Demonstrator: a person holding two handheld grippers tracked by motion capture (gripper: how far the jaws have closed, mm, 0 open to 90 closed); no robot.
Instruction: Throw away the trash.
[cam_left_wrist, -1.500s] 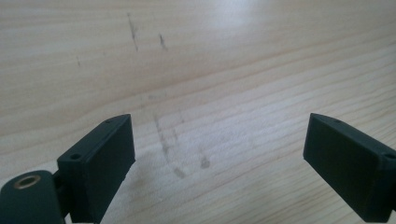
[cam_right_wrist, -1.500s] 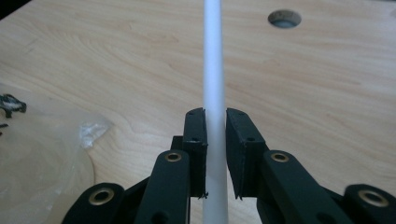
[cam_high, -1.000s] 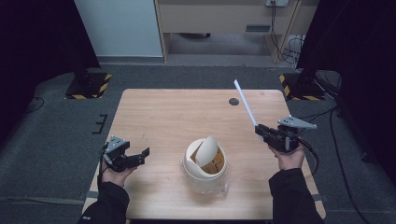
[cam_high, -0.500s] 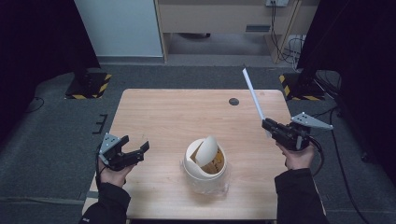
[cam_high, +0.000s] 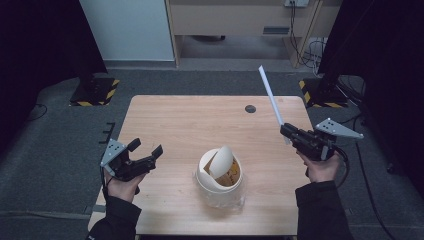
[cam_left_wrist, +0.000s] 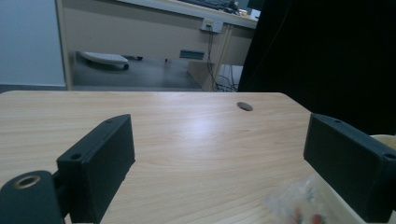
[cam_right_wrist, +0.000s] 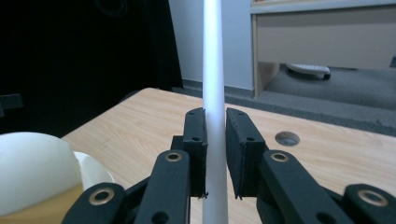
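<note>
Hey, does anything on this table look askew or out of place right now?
Yes: the cup's lid is not seated. It stands tilted on edge inside the cup, leaving the yellowish contents exposed. The right gripper is shut on a white straw, held above the table. No spill is visible on the table.

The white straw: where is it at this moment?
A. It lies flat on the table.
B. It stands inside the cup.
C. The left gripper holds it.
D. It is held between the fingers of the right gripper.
D: the right gripper is closed on the white straw, which rises above its fingers.
</note>
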